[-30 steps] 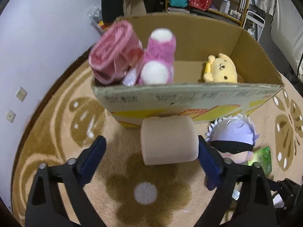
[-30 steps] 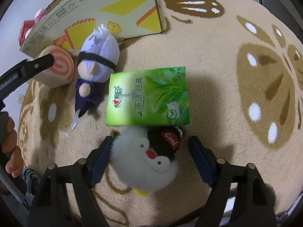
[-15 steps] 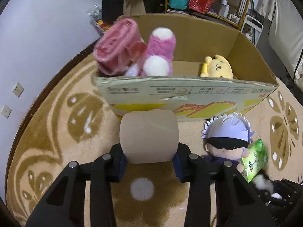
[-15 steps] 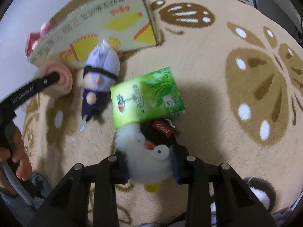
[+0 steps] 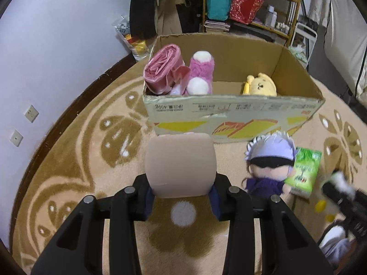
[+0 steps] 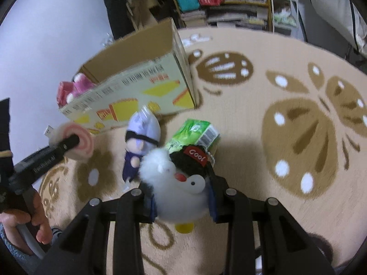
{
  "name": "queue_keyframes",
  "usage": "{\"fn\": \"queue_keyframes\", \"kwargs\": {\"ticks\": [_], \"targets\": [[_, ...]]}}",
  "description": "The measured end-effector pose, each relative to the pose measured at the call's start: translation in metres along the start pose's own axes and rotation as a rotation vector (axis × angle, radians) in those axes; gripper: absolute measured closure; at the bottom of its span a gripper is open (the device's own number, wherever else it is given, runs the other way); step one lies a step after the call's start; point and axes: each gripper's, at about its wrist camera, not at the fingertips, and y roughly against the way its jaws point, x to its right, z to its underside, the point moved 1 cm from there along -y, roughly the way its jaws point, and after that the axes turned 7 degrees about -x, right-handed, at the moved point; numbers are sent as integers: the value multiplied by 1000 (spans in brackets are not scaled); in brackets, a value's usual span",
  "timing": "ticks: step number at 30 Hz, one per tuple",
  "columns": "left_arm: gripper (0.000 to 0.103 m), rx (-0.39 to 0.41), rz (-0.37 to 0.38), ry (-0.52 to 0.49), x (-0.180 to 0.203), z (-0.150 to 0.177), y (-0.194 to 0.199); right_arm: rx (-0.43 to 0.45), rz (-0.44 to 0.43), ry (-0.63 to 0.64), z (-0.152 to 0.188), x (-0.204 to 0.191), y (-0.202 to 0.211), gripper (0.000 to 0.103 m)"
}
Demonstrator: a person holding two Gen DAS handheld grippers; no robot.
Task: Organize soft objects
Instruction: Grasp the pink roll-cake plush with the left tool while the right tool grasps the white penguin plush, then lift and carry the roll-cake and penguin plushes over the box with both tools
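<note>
Through my left wrist camera, my left tongs are clamped on the swirl-roll plush, its long axis running crosswise between the two pads, held clear of the rug. The cardboard box lies straight ahead of it and just beyond, open top facing up, with a rolled pink bundle, a pink-and-white fuzzy plush and a yellow plush already inside. So the coming move, as I judge it, is forward and over the near wall. To the right on the rug lie the blindfolded doll and, touching it, the green tissue pack.

Through my right wrist camera, my right tongs are closed around the penguin plush, beak toward the lens, black "Cool" cap on top. The box sits ahead and to the left, farther from this hand than from the left one, with the doll and tissue pack between. My left tongs show at the left edge with the roll's pink spiral end.

A second ago both pairs of tongs stood wide open around their toys, which lay on the rug. Half a second ago both had closed. Now both toys are lifted, and the right view has tipped up toward the box and shelves.
</note>
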Motion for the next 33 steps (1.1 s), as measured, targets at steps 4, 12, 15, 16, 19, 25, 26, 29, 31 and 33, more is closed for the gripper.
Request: {"fn": "queue_keyframes", "kwargs": {"ticks": [4, 12, 15, 16, 19, 25, 26, 29, 31, 33], "targets": [[66, -2, -2, -19, 4, 4, 3, 48, -6, 15, -1, -3, 12, 68], [66, 23, -28, -50, 10, 8, 13, 102, -8, 46, -4, -8, 23, 68], [66, 41, -26, -35, 6, 8, 19, 119, -13, 41, -6, -7, 26, 68], [66, 48, -26, -27, 5, 8, 22, 125, -15, 39, -6, -7, 28, 68], [66, 78, -40, -12, 0, 7, 31, 149, -21, 36, -8, -7, 32, 68], [66, 144, -50, -1, -7, 2, 50, 191, -32, 57, -15, -13, 37, 68], [66, 155, -47, 2, -8, 1, 53, 195, -30, 64, -16, -15, 38, 68], [66, 186, -53, 2, -10, -1, 62, 207, -29, 78, -18, -18, 39, 68], [66, 209, -63, -3, -8, -3, 67, 220, -35, 85, -20, -20, 43, 68], [66, 232, -63, -7, -8, -5, 73, 237, -40, 91, -23, -22, 47, 68]]}}
